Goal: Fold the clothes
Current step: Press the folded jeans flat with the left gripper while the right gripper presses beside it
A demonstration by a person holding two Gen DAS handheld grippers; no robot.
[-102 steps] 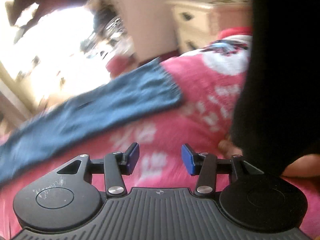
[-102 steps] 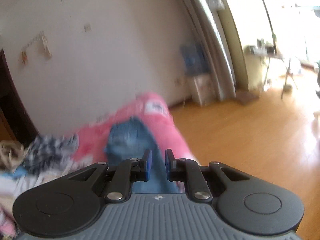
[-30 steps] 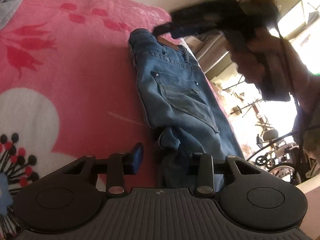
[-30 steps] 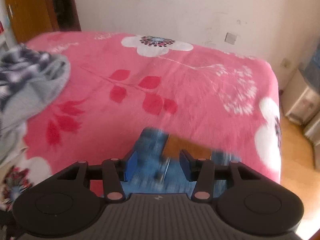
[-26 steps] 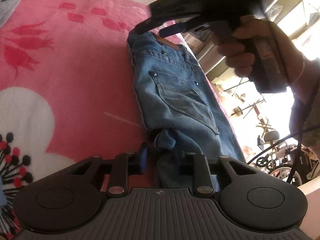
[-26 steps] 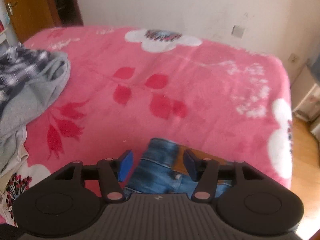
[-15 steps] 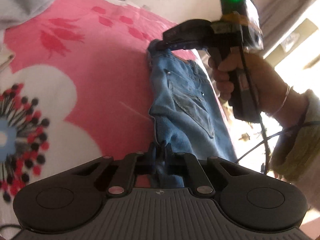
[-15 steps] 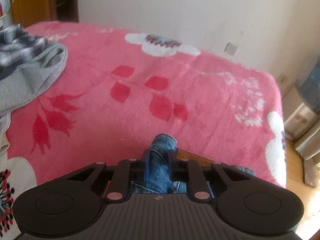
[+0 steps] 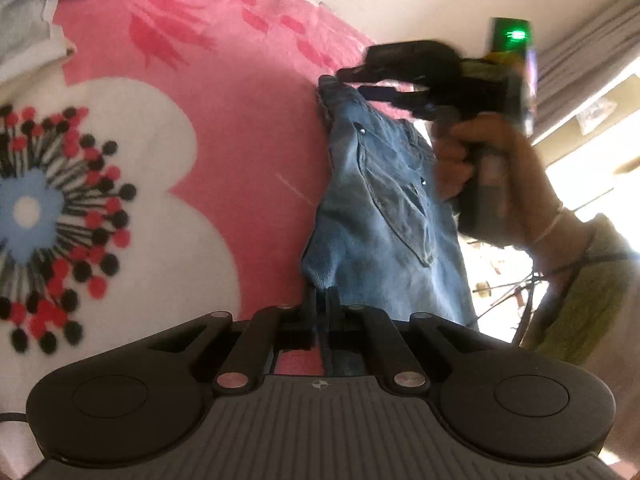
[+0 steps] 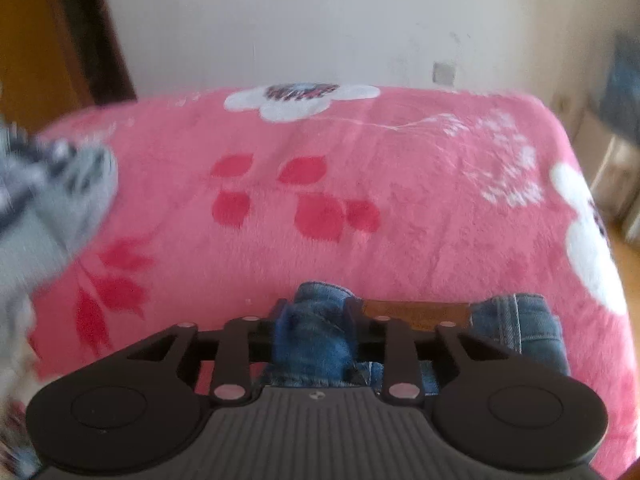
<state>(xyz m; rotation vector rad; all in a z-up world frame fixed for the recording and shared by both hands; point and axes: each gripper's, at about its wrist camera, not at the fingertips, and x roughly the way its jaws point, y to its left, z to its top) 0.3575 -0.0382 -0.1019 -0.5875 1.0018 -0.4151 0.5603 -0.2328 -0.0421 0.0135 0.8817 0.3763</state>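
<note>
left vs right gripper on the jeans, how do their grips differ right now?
Left gripper is pinched thin on the jeans at the folded leg end; right gripper straddles a thick bunch at the waistband, jaws opening. Left nearly touching; right wide apart. Both hold denim.

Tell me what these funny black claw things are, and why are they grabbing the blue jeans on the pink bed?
They are hand-held grabbers, one in each of a person's hands, each with a small camera looking along its two fingers. One picture comes from the left gripper, which is pinched shut on one edge of the jeans. The other comes from the right gripper, which has the bunched waistband between its fingers; its jaws are opening. The jeans lie on a pink flowered blanket. A grey clothes pile waits nearby. The person is folding clothes.
</note>
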